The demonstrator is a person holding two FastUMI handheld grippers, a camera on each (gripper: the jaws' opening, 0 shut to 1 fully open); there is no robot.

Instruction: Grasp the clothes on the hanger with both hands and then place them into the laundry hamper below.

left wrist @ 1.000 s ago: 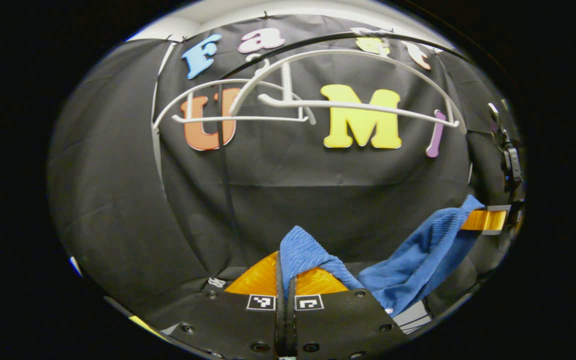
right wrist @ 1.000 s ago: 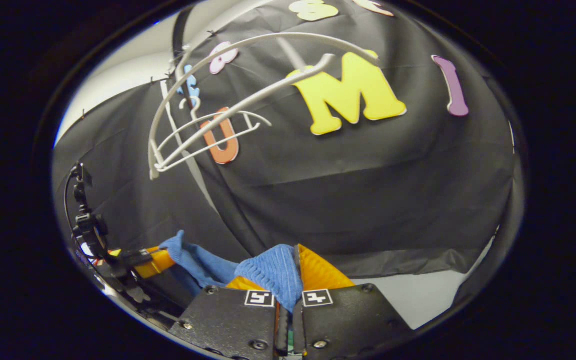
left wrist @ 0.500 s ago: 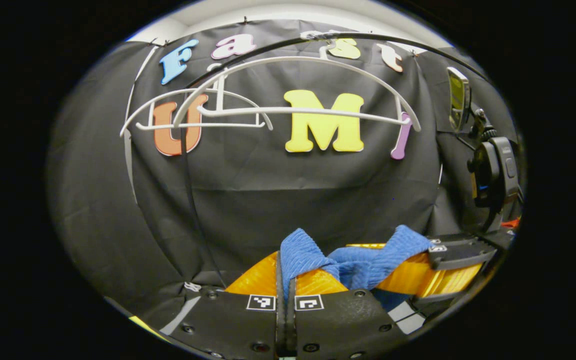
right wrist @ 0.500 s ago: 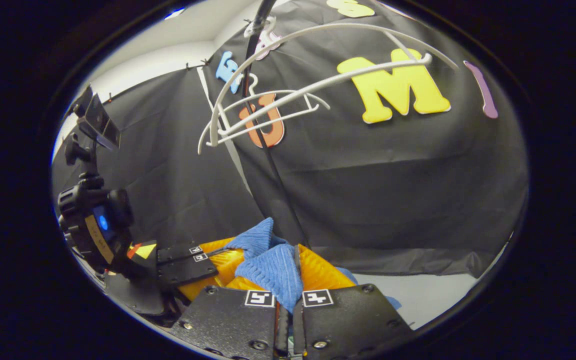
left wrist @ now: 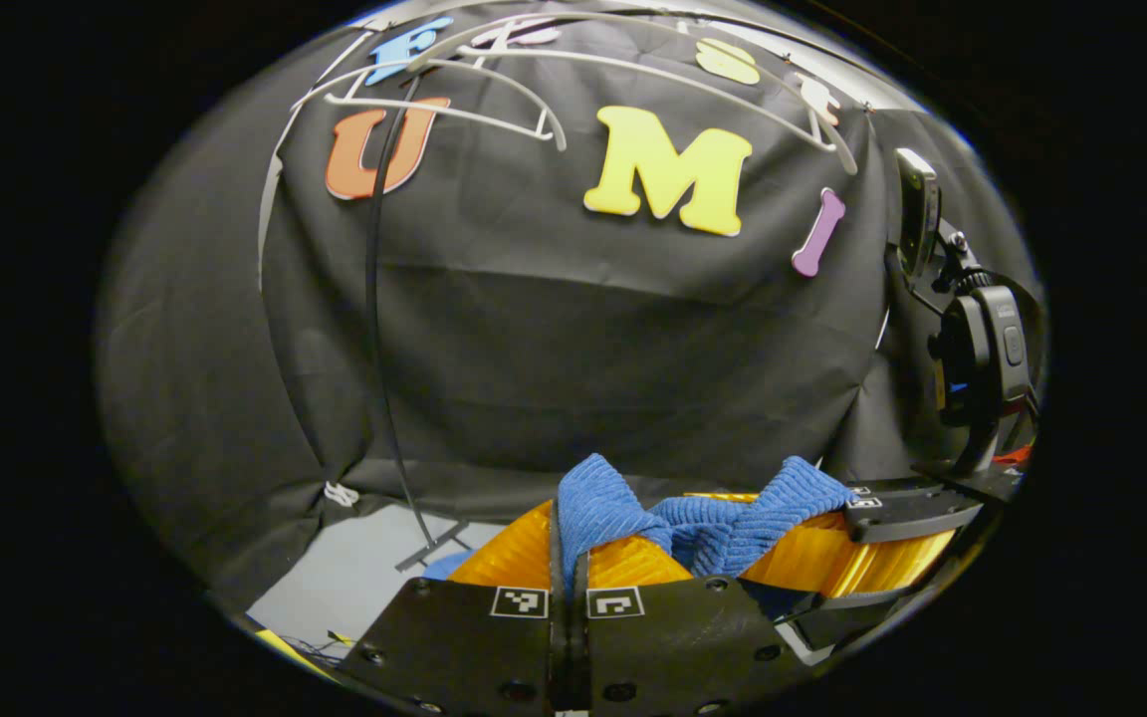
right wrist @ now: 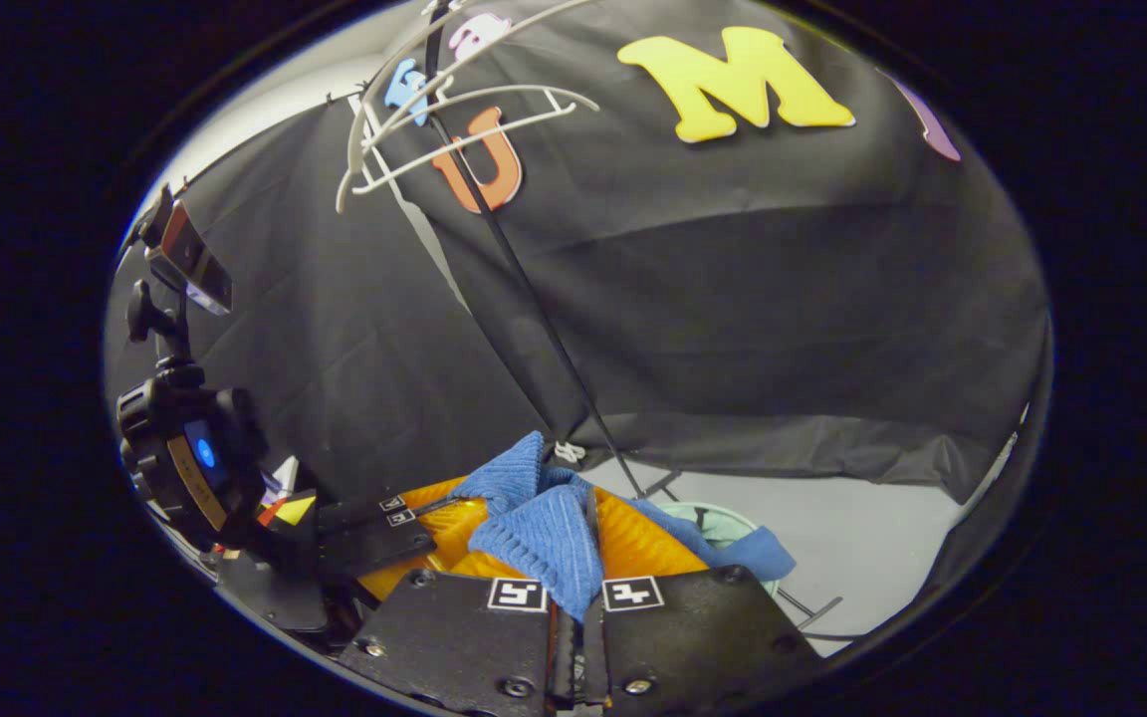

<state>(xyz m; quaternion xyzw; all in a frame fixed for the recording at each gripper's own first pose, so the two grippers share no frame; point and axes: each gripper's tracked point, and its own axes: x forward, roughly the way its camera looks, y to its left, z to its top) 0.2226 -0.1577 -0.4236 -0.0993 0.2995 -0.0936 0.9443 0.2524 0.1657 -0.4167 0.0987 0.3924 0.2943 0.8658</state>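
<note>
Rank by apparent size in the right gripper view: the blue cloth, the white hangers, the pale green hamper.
1. White hangers, widest span.
2. Blue cloth, though its nearness to the camera inflates it, so these two are uncertain.
3. Pale green hamper, mostly hidden behind the cloth.

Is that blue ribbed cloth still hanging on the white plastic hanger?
No, the blue ribbed cloth is pinched in the left gripper, well below the bare white plastic hanger.

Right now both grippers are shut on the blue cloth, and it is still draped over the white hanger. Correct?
Not quite. Both grippers are shut on the blue cloth, but it is off the white hanger, which hangs bare above in the right gripper view; the cloth is bunched low between the left gripper and right gripper.
</note>
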